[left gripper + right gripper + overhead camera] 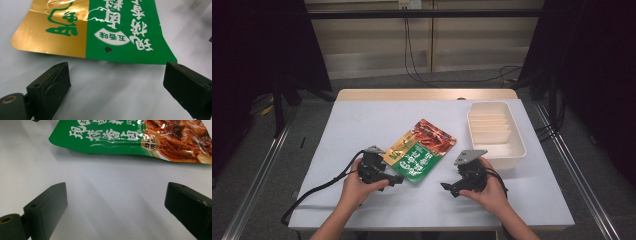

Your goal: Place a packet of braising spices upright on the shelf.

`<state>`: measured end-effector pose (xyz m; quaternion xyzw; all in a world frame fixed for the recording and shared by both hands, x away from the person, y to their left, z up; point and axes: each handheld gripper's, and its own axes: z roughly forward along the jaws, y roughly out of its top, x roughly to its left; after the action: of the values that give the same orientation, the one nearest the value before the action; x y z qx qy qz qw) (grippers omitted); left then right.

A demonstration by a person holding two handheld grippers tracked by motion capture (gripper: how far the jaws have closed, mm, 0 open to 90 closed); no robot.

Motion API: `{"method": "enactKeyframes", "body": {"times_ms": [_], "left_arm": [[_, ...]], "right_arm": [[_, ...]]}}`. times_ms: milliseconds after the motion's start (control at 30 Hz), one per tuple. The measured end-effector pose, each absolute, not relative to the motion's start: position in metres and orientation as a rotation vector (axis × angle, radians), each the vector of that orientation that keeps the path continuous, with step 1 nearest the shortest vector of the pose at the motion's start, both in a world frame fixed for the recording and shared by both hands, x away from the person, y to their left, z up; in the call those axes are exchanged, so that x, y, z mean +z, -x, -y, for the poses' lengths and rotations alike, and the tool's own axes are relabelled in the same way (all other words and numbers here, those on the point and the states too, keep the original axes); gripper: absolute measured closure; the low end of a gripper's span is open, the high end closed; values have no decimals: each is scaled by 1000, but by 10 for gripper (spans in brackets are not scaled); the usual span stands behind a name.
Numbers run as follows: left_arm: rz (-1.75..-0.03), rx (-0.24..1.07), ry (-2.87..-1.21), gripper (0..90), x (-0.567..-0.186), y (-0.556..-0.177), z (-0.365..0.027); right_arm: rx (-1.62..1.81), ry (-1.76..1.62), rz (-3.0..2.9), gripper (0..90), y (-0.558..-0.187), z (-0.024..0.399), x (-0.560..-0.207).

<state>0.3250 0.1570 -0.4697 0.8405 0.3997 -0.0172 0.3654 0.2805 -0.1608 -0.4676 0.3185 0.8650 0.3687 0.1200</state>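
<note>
White worktop (362, 125), both tools (116, 82) (115, 205) gaping wide, so we'd pinch that floppy, slick snack pouch (422, 150) by its near edge.

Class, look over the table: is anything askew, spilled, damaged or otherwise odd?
Nothing is spilled or torn. The snack pouch lies flat but at a slant to the table edges, its foil a little wrinkled. The tray sits upright at the right. Both grippers, left and right, are open and apart from the pouch.
</note>
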Motion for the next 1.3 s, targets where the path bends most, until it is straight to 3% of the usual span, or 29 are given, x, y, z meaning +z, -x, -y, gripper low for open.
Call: {"method": "enactKeyframes", "body": {"times_ms": [267,700,967,1300], "left_arm": [[-1061,-80,-2139,77,-472,-330,-148],[-1061,-59,-2129,221,-471,-335,-137],[-1007,-42,-2119,449,-470,-337,-136],[-1041,-113,-2080,734,-466,-339,-137]], "right_arm": [[1073,-913,-2533,46,-280,160,-467],[1070,-906,-2543,48,-281,158,-469],[1062,-897,-2545,51,-281,157,-469],[1065,-903,-2539,53,-281,156,-469]]}}
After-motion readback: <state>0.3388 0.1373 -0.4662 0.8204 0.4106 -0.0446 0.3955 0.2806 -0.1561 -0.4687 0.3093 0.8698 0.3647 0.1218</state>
